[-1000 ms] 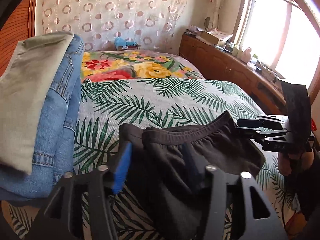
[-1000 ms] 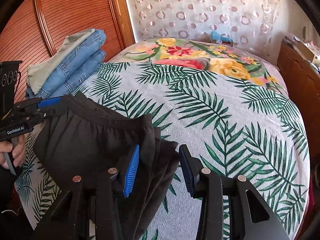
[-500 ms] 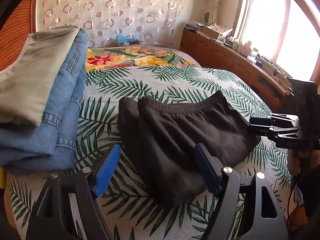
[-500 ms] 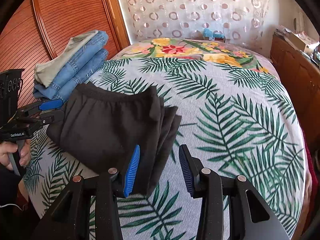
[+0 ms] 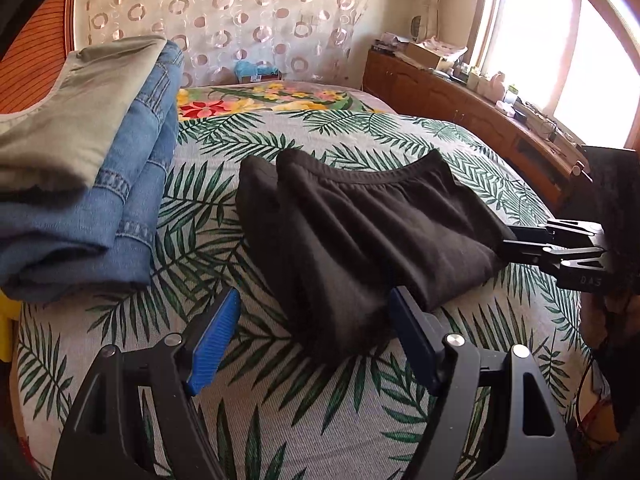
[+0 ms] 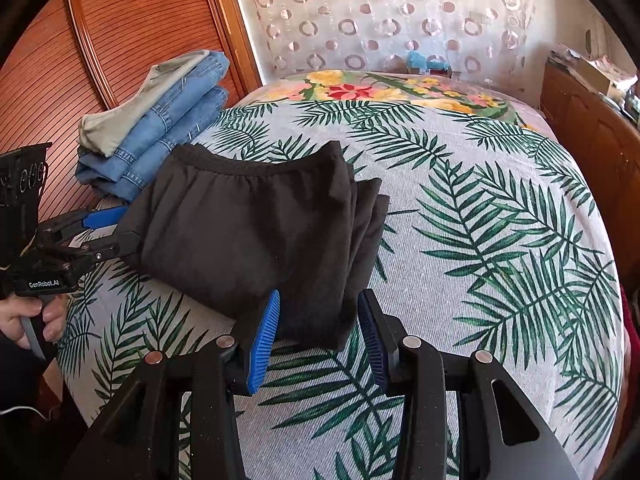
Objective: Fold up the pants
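Observation:
The black pants [image 5: 360,232] lie folded into a compact stack on the palm-leaf bedspread [image 5: 280,400], waistband toward the headboard; they also show in the right wrist view [image 6: 256,236]. My left gripper [image 5: 316,336] is open and empty, just short of the stack's near edge. My right gripper [image 6: 318,336] is open and empty at the other near corner. Each gripper shows in the other's view, at the stack's side: the right one [image 5: 520,244] and the left one [image 6: 108,232].
A pile of folded blue jeans [image 5: 132,184] topped by olive trousers [image 5: 68,120] sits at the bed's left side by the wooden wardrobe [image 6: 80,48]. A wooden cabinet [image 5: 460,108] with clutter runs under the window on the right.
Both grippers let go of the black pants and drew back toward me. The left gripper opened wide. The pants now rest flat on the bed.

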{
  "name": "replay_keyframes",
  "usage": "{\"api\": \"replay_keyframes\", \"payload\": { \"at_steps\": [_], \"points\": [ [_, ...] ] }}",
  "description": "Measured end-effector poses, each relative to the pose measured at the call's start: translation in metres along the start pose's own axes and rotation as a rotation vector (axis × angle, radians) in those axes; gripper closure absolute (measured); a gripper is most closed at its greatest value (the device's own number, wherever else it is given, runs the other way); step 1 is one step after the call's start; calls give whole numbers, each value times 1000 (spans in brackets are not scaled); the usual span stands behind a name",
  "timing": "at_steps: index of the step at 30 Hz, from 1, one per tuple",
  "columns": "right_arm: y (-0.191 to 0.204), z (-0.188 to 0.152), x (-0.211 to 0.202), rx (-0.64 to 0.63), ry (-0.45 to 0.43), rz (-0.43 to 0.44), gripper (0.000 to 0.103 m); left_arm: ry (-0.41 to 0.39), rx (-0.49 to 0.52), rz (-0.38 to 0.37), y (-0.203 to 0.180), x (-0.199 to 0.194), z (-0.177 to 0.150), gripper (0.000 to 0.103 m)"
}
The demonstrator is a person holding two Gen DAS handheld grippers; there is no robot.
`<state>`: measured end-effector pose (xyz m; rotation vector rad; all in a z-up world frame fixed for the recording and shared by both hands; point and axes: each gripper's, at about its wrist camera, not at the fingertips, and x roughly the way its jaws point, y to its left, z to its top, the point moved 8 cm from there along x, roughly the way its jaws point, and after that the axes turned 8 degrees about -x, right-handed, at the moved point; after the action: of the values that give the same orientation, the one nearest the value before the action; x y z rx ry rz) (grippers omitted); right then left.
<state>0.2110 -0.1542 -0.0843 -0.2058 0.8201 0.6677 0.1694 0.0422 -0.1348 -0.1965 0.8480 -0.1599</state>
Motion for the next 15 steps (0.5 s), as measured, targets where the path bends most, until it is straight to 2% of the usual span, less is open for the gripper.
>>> {"api": "replay_keyframes", "payload": {
  "at_steps": [11, 12, 13, 15],
  "points": [
    [4, -6, 0, -6, -1, -1, 62, 7, 2, 6, 6, -1, -9, 26],
    [4, -6, 0, -9, -3, -1, 66, 8, 7, 11, 5, -1, -10, 26],
    [6, -6, -1, -12, -5, 9, 79, 13, 11, 17, 5, 1, -10, 26],
    [8, -5, -4, -25, -21, 19, 98, 25, 2, 21, 8, 2, -11, 26]
  ]
}}
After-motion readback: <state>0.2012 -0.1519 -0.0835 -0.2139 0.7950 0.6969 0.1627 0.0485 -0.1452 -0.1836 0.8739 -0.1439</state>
